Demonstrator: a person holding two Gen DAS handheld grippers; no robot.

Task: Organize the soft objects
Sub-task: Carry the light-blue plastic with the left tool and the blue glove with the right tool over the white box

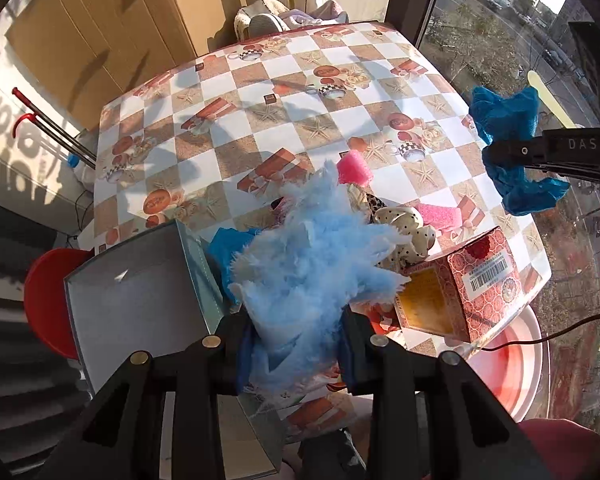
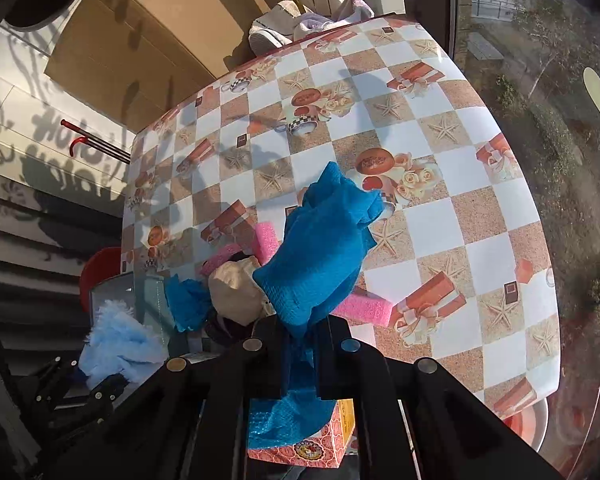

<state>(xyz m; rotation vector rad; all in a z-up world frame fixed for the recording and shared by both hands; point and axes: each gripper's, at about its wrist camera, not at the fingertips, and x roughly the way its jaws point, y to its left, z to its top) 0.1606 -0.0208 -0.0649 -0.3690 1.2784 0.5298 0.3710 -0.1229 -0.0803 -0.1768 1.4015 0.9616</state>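
Left gripper (image 1: 296,336) raised, jaws clamped on fluffy cloth (image 1: 308,260). Right gripper (image 2: 300,344) raised alongside, jaws pinched on blue cloth (image 2: 320,256), which hung from them.

Checkered table (image 1: 300,92), red stool (image 1: 46,300)

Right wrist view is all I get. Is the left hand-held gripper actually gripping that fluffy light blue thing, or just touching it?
Observer: Gripping it. The left hand-held gripper is shut on the fluffy blue duster, with fluff bulging out between its fingers.
Operator: What is hidden behind my blue cloth in the pile?
Observer: A cream polka-dot fabric piece, right next to the red patterned box.
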